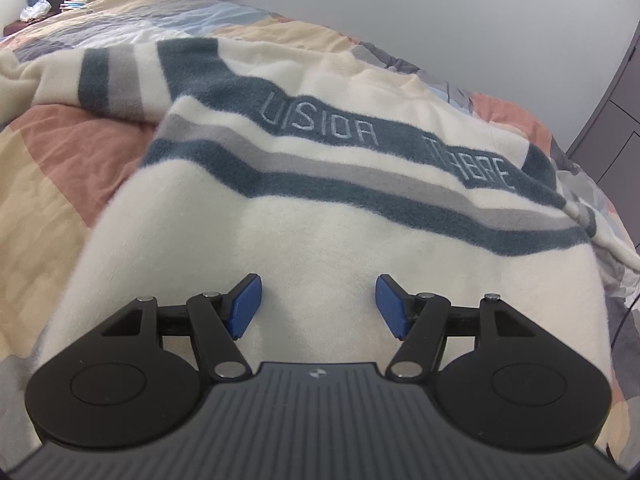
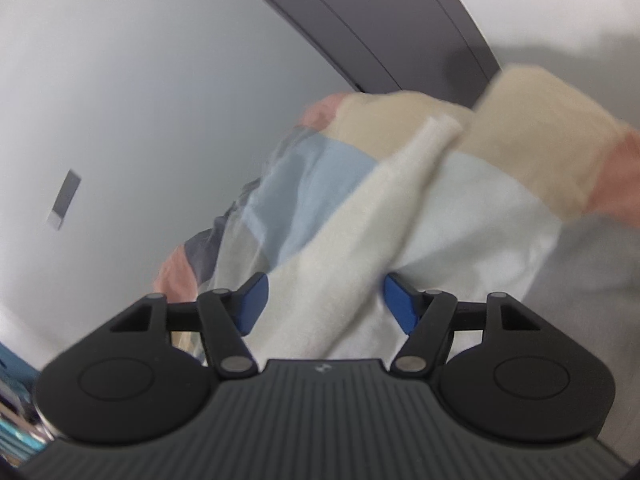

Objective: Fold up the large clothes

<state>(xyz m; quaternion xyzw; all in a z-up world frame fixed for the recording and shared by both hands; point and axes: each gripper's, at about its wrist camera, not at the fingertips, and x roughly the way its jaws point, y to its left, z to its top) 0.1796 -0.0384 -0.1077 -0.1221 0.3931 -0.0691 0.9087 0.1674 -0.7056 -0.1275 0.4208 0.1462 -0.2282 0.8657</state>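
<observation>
Patchwork quilt (image 1: 60, 168) under fuzzy, possibly fleece striped sweater (image 1: 320, 200).

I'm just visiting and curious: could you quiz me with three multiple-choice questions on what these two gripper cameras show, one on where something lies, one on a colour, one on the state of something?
1. Where does the sweater lie?
A. On a patchwork quilt on a bed
B. On a wooden floor
C. In a laundry basket

2. What colour are the finger pads of the left gripper?
A. Red
B. Blue
C. Yellow

3. How does the left gripper stand?
A. Clamped on a sleeve
B. Shut on nothing
C. Open above the cream fabric

Answers:
1 A, the quilt's pink, tan and blue patches show around the sweater.
2 B, both pads at the fingertips are plainly blue.
3 C, the jaws stand apart, with the cream fabric showing in the gap between them and nothing pinched.
</observation>
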